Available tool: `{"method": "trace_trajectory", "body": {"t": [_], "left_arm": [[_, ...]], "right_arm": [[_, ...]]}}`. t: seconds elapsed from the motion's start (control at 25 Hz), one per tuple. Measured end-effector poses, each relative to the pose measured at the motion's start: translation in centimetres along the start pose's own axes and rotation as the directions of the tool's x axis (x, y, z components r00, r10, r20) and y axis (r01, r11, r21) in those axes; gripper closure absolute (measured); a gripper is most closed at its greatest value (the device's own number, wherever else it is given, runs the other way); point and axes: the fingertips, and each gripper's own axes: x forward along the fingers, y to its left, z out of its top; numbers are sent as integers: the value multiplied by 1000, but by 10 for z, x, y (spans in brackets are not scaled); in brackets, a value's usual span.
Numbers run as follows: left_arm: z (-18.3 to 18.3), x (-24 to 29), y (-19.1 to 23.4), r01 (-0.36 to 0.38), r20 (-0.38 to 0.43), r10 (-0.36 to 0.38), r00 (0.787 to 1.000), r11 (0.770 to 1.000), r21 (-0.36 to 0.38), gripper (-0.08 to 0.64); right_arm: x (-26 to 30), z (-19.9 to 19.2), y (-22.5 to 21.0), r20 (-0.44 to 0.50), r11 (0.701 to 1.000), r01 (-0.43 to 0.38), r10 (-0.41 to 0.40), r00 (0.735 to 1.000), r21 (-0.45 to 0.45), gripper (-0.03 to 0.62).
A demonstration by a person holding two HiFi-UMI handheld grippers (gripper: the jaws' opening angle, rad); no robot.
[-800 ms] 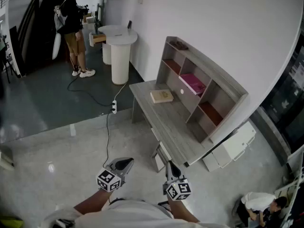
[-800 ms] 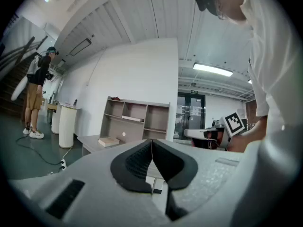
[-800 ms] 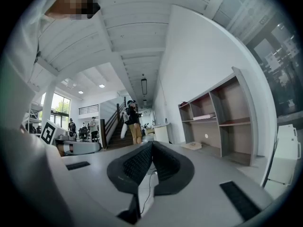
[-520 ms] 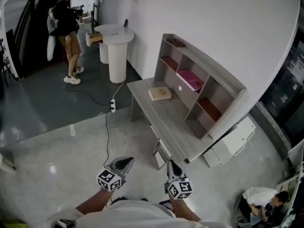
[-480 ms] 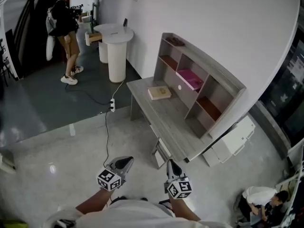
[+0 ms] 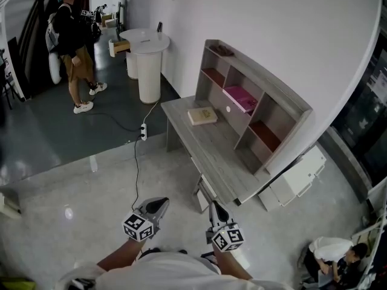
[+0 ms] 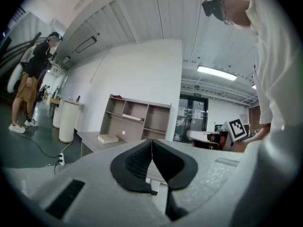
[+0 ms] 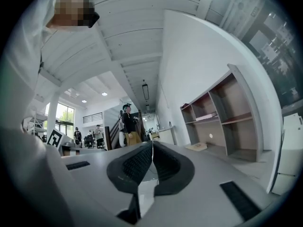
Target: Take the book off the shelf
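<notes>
Pink book (image 6: 240, 99) flat in grey wood-grain shelf (image 6: 272, 83), left gripper (image 6: 158, 206), right gripper (image 6: 215, 208) clenched empty, ribbed pads (image 7: 135, 162).

Even, bright light falls on the white wall (image 6: 290, 35) at the right of the head view, while the far left corner lies dim and the glossy floor (image 6: 66, 212) carries small pale glints. Both gripper views are round fisheye pictures with black corners and bent lines at the rim. A ceiling lamp (image 7: 217, 72) glares in the left one, where the left gripper (image 7: 151, 146) looks soft close to the lens.
</notes>
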Motion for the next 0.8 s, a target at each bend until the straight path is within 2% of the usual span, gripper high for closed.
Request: {"method": "trace_trajectory", "body": {"t": [0.44, 0.64, 0.8], "left_arm": [[1, 17, -5, -68, 20, 68, 997, 998, -18, 543], [-3, 20, -4, -105, 29, 106, 994, 994, -21, 543], [-18, 24, 8, -124, -3, 124, 992, 991, -41, 543]], "right_arm": [[-9, -10, -28, -33, 997, -71, 72, 997, 27, 577], [-10, -23, -45, -50, 996, -72, 75, 996, 51, 577], [-3, -35, -55, -67, 995, -59, 65, 996, 76, 577]]}}
